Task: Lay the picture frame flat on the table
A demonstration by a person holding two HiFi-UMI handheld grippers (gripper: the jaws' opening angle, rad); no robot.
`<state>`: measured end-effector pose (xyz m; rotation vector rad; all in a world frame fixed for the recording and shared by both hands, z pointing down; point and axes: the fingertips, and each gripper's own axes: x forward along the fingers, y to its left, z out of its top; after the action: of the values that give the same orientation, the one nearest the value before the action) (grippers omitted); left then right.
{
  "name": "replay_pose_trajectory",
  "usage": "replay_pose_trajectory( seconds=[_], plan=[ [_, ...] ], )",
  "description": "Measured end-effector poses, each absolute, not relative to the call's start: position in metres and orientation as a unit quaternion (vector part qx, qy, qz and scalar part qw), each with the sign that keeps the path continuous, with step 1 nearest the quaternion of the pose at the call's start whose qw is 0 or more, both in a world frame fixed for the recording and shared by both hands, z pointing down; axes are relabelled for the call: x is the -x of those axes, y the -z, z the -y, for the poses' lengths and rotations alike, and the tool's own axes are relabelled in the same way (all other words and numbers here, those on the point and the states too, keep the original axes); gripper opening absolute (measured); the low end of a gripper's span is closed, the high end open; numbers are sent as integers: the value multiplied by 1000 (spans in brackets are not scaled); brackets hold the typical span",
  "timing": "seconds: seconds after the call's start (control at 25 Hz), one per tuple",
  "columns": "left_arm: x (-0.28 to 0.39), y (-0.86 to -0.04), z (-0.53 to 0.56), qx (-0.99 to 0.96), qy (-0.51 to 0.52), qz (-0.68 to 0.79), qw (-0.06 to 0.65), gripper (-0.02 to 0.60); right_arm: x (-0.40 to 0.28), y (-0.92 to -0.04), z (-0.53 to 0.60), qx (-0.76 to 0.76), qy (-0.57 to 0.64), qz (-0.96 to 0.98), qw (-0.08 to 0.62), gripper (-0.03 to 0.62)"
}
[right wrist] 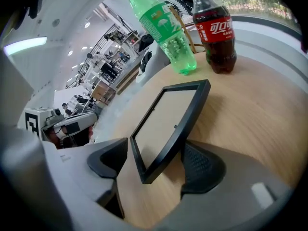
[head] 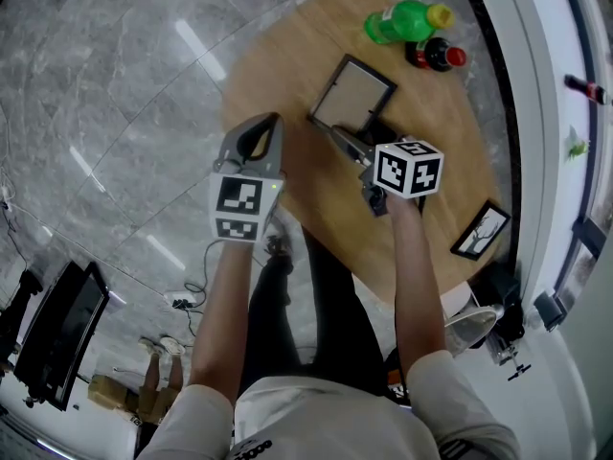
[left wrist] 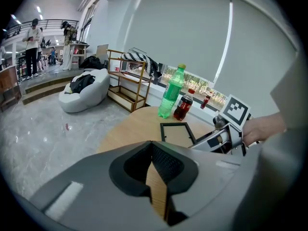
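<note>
The frame (head: pixel 352 96) looks like it's already down flat on the table (head: pixel 287 56), glass side up, roughly mid-table and angled a bit toward you. In the right gripper view, its near corner (right wrist: pixel 190 117) sits right in the mouth of your right gripper (right wrist: pixel 154 162). The jaws are spread wide. One pad is well clear of the frame's edge and the other is just beside it, maybe brushing it, but nothing's being pinched. To me that reads as a let-go: the frame's weight is on the wood, not on you, so the main job looks pretty much done

Your left gripper (head: pixel 259 132) hangs off to the side over the table's near edge. Its tips are pressed together with nothing in them, so it's basically parked out of the way, since this only needed one hand

Further out, the green bottle (head: pixel 402 19) and the cola bottle (head: pixel 439 56) stand at the far rim, well apart from the frame, so there's no knock risk there. A second small frame (head: pixel 482 230) lies near the right edge

If you back out, I'd pull the right gripper straight along its own line so that close pad doesn't drag the corner sideways
</note>
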<state>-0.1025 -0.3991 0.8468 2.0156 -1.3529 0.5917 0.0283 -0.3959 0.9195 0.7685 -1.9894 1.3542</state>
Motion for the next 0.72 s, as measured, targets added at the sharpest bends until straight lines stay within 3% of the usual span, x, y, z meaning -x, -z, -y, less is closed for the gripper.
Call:
replay_pose_trajectory(
  seconds=[0.52,0.72],
  plan=[
    [109,-832,369,-766,-242,512,304,11,-48,-917,374,-322,-575,706,260,335],
    [116,-809,344,-762,-240,516,309,11,-54,-875,362,-339,-562,711,255,293]
  ],
)
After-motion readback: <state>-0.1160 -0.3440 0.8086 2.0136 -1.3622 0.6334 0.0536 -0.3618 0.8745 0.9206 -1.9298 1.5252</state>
